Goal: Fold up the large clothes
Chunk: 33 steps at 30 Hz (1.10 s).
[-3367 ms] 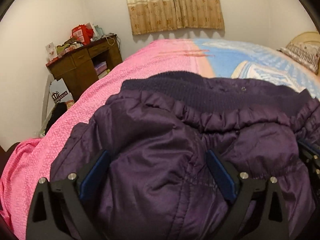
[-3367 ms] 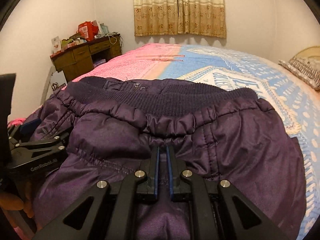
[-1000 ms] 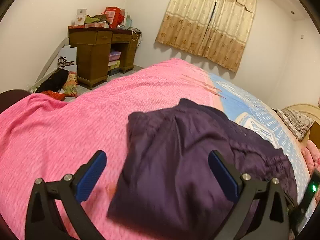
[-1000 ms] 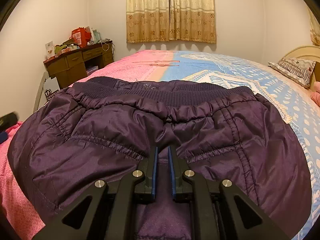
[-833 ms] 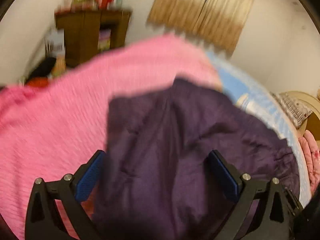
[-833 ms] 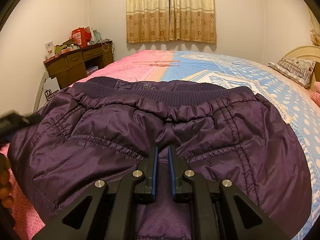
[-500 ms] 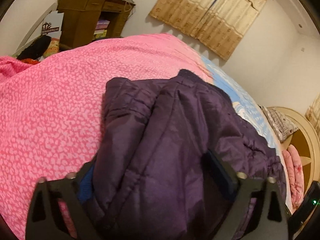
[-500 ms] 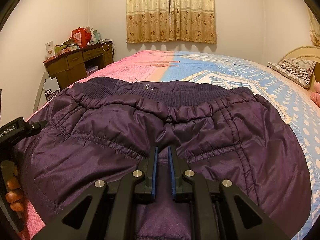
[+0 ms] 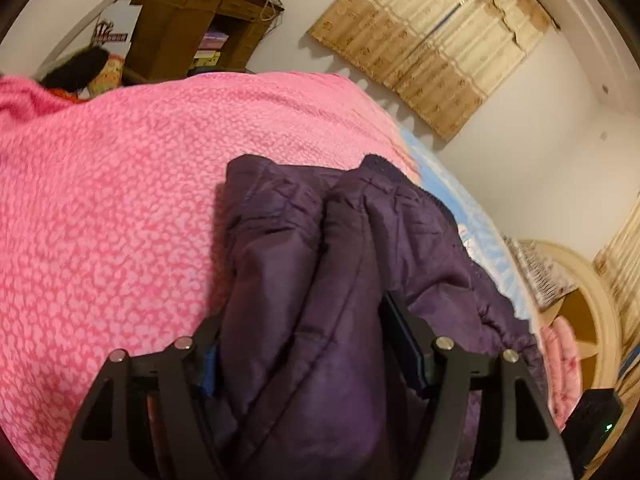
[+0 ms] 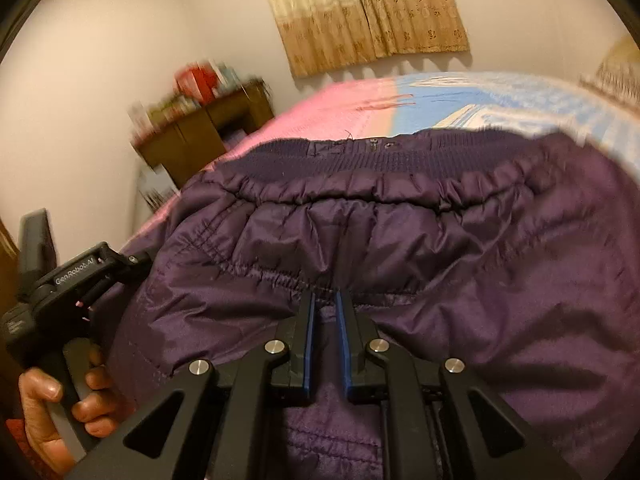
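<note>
1. On the bed (image 9: 120, 220), over the pink blanket (image 9: 100, 280) side, lay the dark purple padded jacket (image 10: 440, 260), bunched and partly folded, ribbed hem toward the far curtain (image 10: 360, 12)
2. Left claw (image 9: 304, 344) had a thick fold of the jacket between its blue pads; its jaws had just been closing and both pads pressed against the fabric on either side
3. Right claw (image 10: 325, 344) was nearly closed, pinching a thin ridge of jacket fabric just below the elastic gather line; the blue pads stood only a narrow gap apart with purple cloth between them
4. In the right wrist view the left claw's black body showed at lower left, held by a hand (image 10: 52, 412) wrapped round its grip, touching the jacket's left edge
5. Beyond the jacket the bed cover turned blue and white (image 10: 500, 100); pillow (image 9: 540, 272) near the rounded headboard (image 9: 592, 300) at right
6. Brown wooden desk (image 9: 188, 12) with clutter on top stood by the wall beyond the bed's pink side
7. Right wrist view was motion-blurred at the edges, so small desk items were unreadable
</note>
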Each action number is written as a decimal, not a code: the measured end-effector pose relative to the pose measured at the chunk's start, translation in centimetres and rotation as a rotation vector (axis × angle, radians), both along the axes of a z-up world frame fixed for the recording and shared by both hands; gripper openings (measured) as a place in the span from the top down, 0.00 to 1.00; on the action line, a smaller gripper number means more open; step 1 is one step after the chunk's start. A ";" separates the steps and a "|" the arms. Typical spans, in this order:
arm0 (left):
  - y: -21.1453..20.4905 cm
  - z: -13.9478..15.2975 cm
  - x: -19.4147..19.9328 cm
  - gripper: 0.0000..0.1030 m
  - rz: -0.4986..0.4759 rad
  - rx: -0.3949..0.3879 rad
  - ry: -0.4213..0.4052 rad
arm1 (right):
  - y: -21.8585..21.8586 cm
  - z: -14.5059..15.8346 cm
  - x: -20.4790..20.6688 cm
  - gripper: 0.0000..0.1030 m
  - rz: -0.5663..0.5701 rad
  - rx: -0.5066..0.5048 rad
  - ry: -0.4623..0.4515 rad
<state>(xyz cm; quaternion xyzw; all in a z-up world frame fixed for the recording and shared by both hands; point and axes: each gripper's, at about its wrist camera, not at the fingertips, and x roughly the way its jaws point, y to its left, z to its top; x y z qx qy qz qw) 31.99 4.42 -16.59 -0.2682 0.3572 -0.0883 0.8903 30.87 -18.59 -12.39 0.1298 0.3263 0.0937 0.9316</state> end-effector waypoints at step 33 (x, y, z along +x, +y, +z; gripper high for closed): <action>-30.7 8.2 -10.0 0.79 -0.646 0.569 -0.477 | -25.1 -1.3 -7.4 0.89 -0.215 0.590 -0.013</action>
